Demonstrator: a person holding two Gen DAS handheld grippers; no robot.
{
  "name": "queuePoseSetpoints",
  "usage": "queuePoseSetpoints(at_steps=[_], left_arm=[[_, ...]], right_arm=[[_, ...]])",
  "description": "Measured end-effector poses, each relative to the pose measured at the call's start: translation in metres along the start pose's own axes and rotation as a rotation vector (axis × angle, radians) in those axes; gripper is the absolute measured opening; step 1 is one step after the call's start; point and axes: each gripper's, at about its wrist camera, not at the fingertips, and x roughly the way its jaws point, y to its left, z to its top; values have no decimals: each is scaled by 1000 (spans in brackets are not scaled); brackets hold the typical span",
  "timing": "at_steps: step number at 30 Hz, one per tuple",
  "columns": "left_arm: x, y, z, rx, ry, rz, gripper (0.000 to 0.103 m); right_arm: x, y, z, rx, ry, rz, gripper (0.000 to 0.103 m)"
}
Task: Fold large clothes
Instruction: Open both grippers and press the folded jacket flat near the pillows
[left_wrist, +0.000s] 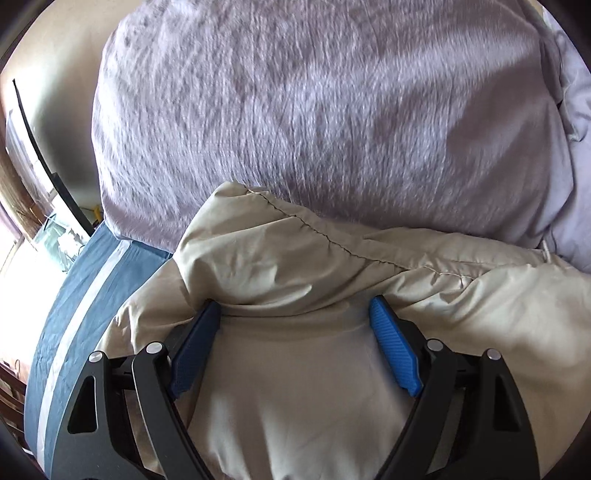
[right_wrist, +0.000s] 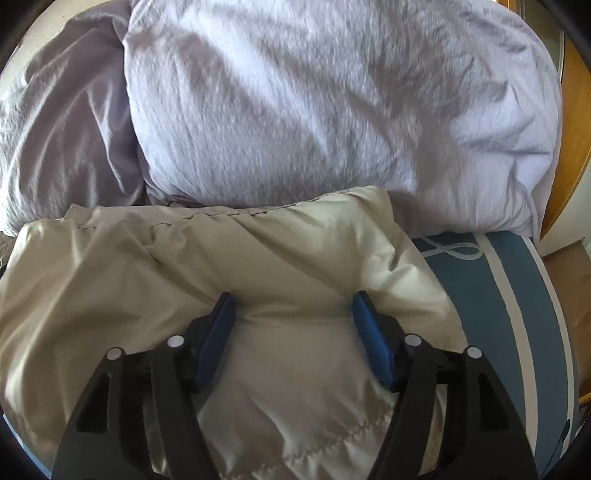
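A puffy beige garment (left_wrist: 295, 258) with a stitched seam along its far edge lies bunched on the bed, and the right wrist view shows it as well (right_wrist: 184, 258). My left gripper (left_wrist: 294, 304) stands open and wide, its blue pads (left_wrist: 391, 343) set down into the cloth with a soft bulge of fabric between them. My right gripper (right_wrist: 293, 297) is open too, with its blue pads (right_wrist: 369, 339) resting on the garment near its right end. Beige fabric lies between the right jaws, and they do not pinch it.
Large lilac pillows (left_wrist: 314, 110) (right_wrist: 332, 110) lie just beyond the garment, with another (right_wrist: 62, 129) to the left. The blue sheet with white stripes (left_wrist: 92, 288) (right_wrist: 498, 295) shows at both sides. Wooden furniture (right_wrist: 576, 147) stands at the far right.
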Motion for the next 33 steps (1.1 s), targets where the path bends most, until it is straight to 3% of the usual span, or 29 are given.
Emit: queuePoseSetpoints(at_steps=[21,33], left_arm=[[44,13,0,-13,4,-20,88],[49,13,1,-19,2,-27,89]], right_arm=[[27,-3,-2,21,-12,-11,78],[36,-5,-1,17,-21,-15,80]])
